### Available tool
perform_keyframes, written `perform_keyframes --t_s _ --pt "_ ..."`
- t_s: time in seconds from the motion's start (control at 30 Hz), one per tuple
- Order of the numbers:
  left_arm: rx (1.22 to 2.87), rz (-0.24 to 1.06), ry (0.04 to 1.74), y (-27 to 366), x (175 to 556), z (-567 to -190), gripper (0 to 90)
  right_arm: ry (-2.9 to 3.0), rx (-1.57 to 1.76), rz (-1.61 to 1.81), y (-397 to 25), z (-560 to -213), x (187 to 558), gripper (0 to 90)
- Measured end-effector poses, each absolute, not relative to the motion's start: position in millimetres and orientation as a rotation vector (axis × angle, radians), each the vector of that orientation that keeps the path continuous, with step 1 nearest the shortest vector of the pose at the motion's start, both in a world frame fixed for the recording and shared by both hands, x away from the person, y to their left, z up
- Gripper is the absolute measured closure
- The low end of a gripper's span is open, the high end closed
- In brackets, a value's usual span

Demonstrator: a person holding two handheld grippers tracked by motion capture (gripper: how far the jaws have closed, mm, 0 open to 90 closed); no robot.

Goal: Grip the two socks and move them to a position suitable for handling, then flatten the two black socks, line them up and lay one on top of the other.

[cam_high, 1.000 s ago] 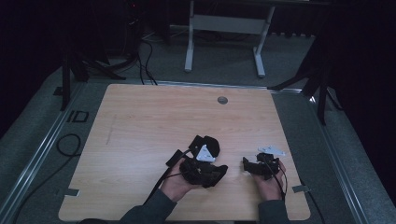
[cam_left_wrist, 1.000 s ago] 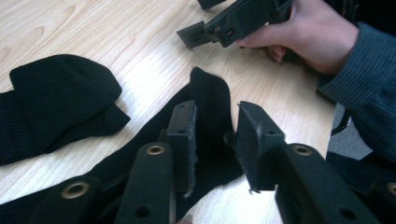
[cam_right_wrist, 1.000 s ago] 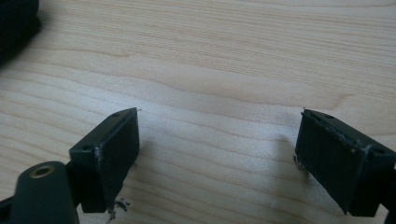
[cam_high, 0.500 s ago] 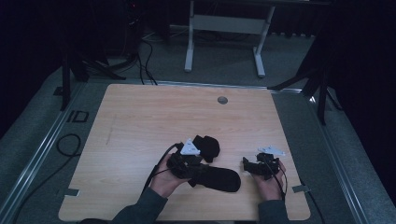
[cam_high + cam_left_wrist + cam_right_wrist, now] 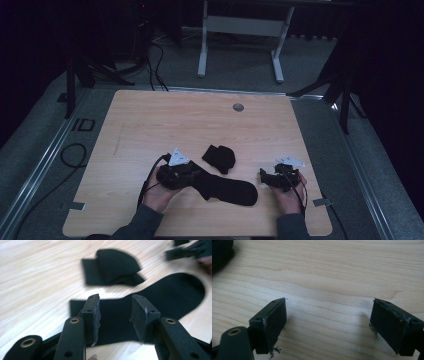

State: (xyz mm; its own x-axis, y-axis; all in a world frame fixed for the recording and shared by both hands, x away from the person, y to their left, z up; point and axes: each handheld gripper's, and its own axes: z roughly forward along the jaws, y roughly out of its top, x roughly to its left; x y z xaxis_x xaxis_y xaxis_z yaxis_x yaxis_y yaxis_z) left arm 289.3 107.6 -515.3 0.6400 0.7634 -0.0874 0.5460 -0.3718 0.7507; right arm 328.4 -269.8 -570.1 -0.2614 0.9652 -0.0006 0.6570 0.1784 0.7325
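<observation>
A long black sock [image 5: 230,190] lies flat on the wooden table [image 5: 150,125], toe toward the right. My left gripper [image 5: 196,177] is at its cuff end. In the left gripper view that gripper [image 5: 115,303] stands open, its pads on either side of the sock's leg [image 5: 162,295] with a gap between them. A second black sock [image 5: 220,157], folded into a small bundle [image 5: 112,270], rests just beyond. My right gripper [image 5: 263,176] sits off the toe of the flat sock. It is wide open [image 5: 329,308] over bare wood, nothing between its pads.
A round grommet [image 5: 238,107] is set near the table's far edge. The front edge runs close under both hands. Dark sock fabric [image 5: 220,252] shows at the right gripper view's top left corner. A desk frame [image 5: 240,30] and cables stand on the floor beyond.
The left gripper drew the bunched sock leftward from beside the folded one and spread it out flat. Its jaws now stand apart over the cuff. The right gripper stayed put.
</observation>
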Motion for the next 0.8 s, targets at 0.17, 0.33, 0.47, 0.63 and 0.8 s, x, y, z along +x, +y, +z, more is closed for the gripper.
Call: perform_keyframes --t_s 0.17,0.33,0.47,0.63,0.8 --pt "2.070 0.373 1.015 115.0 287.4 -525.5 58.8 1.989 1.523 0.865 -269.9 -570.1 328.4 13.3" --pt "2.094 0.399 1.027 117.7 287.6 -538.0 60.2 1.989 1.528 0.861 -267.7 -568.6 327.1 19.4" --pt "2.104 0.399 1.062 119.1 291.2 -547.7 61.3 2.003 1.516 0.867 -266.3 -567.0 325.6 26.4" --pt "2.124 0.428 1.073 117.6 294.6 -554.2 62.5 2.017 1.521 0.874 -262.7 -562.3 321.5 48.1" --pt "2.118 0.438 1.086 119.6 295.7 -554.3 65.2 2.076 1.445 0.942 -248.4 -547.0 314.9 55.6"
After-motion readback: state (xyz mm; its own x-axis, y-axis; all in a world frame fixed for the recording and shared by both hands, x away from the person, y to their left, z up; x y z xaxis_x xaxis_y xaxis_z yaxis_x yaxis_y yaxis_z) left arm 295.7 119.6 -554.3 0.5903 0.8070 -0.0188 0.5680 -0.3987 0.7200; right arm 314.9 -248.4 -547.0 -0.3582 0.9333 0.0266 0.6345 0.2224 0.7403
